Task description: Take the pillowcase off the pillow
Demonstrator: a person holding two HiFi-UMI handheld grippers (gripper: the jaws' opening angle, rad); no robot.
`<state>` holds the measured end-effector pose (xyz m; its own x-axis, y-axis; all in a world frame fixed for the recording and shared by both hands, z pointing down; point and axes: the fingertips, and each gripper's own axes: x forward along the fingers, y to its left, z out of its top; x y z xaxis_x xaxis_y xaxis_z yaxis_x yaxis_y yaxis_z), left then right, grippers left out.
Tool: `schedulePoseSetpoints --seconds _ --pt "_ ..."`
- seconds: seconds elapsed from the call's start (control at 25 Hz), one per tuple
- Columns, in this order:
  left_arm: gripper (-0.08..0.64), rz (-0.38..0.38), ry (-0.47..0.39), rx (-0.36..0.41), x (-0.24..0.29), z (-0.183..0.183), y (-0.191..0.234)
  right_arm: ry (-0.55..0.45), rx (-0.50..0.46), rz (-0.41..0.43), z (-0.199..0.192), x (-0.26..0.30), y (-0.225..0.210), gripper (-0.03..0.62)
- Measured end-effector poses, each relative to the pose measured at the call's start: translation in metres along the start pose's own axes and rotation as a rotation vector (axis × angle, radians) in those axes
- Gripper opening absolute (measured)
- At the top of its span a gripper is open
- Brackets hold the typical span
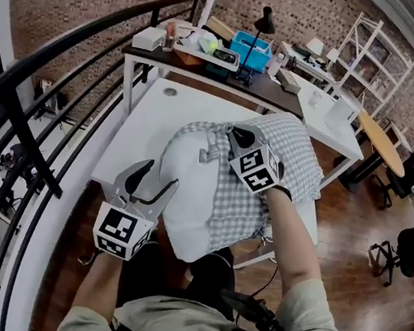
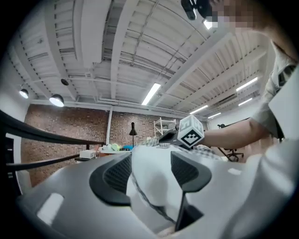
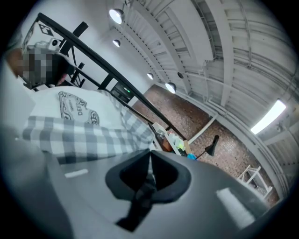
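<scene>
two hand-held tools work on one pillow that lies on a white surface, hanging over the near edge towards the person. the pillow's left half is bare and white. its right half is covered by the grey-and-white checked pillowcase, whose open edge is bunched in folds across the middle of the pillow.

the left tool sits at the bare left end of the pillow, pointing roughly level. its jaws stand wide apart. in the left gripper view the white pillow bulges up between the two dark pads of the left tool, and a thin seam line runs down it.

the right tool rests on top of the pillow at the bunched edge of the cover, tilted slightly down. in the right gripper view the jaws of the right tool are pressed together, with a thin strip of checked pillowcase pinched between them and more of the cloth spread out to the left.

behind the white surface stands a second surface with a dark top, carrying a blue box and a black lamp. a black railing curves round the left side.
</scene>
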<state>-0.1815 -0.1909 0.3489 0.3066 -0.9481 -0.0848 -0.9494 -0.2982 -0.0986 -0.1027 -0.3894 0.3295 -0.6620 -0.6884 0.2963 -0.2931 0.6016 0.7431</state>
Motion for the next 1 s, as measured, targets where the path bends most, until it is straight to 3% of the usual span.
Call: schedulePoseSetpoints --seconds 0.16,0.24,0.36,0.48,0.56,0.64,0.72,0.76,0.8,0.84,1.0 --pt "0.295 -0.045 0.213 0.116 0.059 -0.024 -0.012 -0.013 -0.006 0.033 0.001 -0.007 0.007 0.006" --pt "0.240 -0.053 0.278 0.132 0.072 -0.038 -0.020 -0.026 -0.011 0.069 0.003 -0.012 0.008 0.008" --pt "0.095 -0.035 0.272 0.156 0.072 -0.043 -0.029 -0.093 0.055 0.152 0.016 -0.025 0.006 0.069" --pt "0.055 -0.018 0.246 0.199 0.068 -0.045 -0.034 -0.219 0.121 0.258 0.050 -0.043 0.008 0.189" --pt "0.048 -0.010 0.225 0.235 0.066 -0.044 -0.040 -0.253 0.076 0.309 0.071 -0.046 0.020 0.201" --pt "0.044 -0.005 0.206 0.284 0.063 -0.040 -0.047 -0.226 -0.019 0.329 0.081 -0.038 0.036 0.210" --pt "0.041 -0.005 0.188 0.338 0.060 -0.037 -0.055 -0.163 -0.114 0.317 0.084 -0.022 0.046 0.208" --pt "0.040 -0.008 0.178 0.366 0.059 -0.036 -0.060 -0.134 -0.151 0.303 0.083 -0.014 0.047 0.165" --pt "0.038 -0.014 0.167 0.396 0.057 -0.035 -0.066 -0.114 -0.175 0.291 0.083 -0.007 0.048 0.038" --pt "0.038 -0.023 0.155 0.428 0.054 -0.035 -0.073 -0.103 -0.184 0.287 0.084 0.001 0.049 0.008" --pt "0.037 -0.025 0.118 0.521 0.045 -0.032 -0.085 -0.071 -0.225 0.240 0.094 0.030 0.050 0.006"
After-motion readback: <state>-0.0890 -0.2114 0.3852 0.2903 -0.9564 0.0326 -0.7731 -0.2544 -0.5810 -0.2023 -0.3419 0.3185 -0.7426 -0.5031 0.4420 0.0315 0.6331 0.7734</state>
